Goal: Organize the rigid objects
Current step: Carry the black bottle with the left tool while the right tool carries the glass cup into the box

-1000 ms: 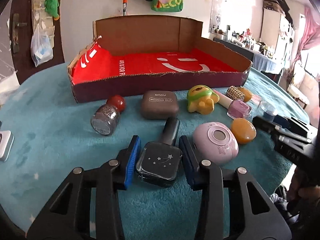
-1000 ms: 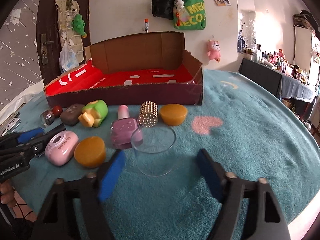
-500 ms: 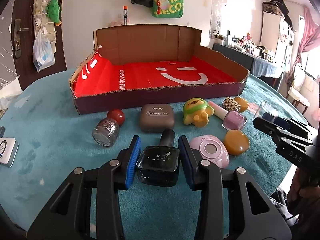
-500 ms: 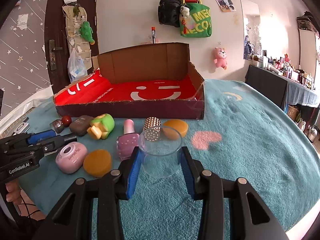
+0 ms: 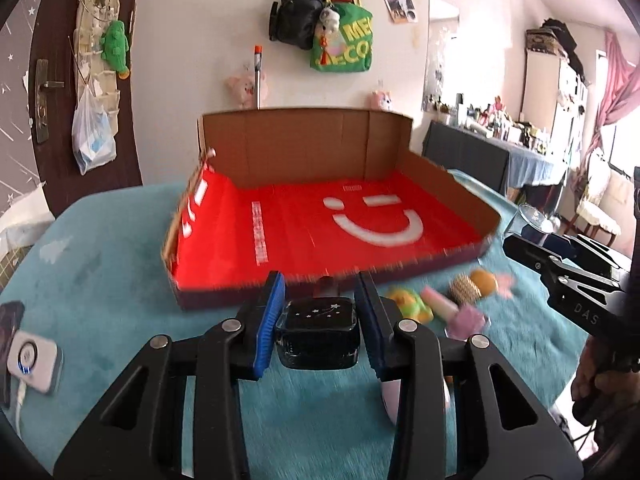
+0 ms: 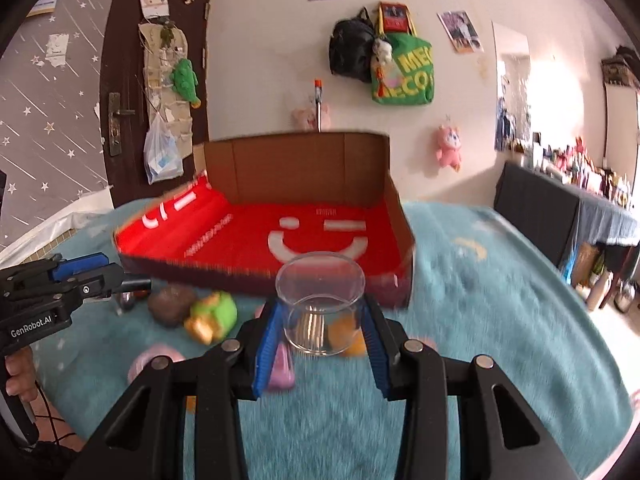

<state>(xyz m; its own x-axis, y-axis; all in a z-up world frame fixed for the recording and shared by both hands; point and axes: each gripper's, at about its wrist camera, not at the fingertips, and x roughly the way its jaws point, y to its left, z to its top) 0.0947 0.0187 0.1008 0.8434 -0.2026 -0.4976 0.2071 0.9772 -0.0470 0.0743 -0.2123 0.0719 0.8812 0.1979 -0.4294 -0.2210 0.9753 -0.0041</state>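
Carrying two items toward the cardboard box (image 5: pixel 448 178) is the step in hand, as I judge it: both are clear of the teal-covered table (image 5: pixel 104 264) and neither is over the red floor of the box yet.

The left hand-held gripper (image 5: pixel 320 316) has its blue pads pressed on the flat sides of a dark square bottle (image 5: pixel 316 330) with small stars on its top face; its jaws are closing a little further on it. The bottle's cap points to 12 o'clock, toward the near wall of the box.

The right hand-held gripper (image 6: pixel 322 322) is clamped on a clear glass cup (image 6: pixel 320 304), upright with its mouth up, its rim seen against the box's near right corner.

On the table, at 6 o'clock of the box, the rest of the small things lie waiting: a green and yellow toy (image 6: pixel 210 314), a pink bottle (image 5: pixel 466 316), a gold studded piece (image 5: pixel 462 292), and others too blurred to name. A white device (image 5: pixel 34 356) lies well apart at 9 o'clock.

Next, each hand needs to go on toward 12 o'clock, high enough to clear the low near wall, then lower its load onto the red floor before the jaws let go. The cup should stay upright; glass is slippery between the pads, so a firm, level hold matters. The two loads should go to separate spots so they do not knock.
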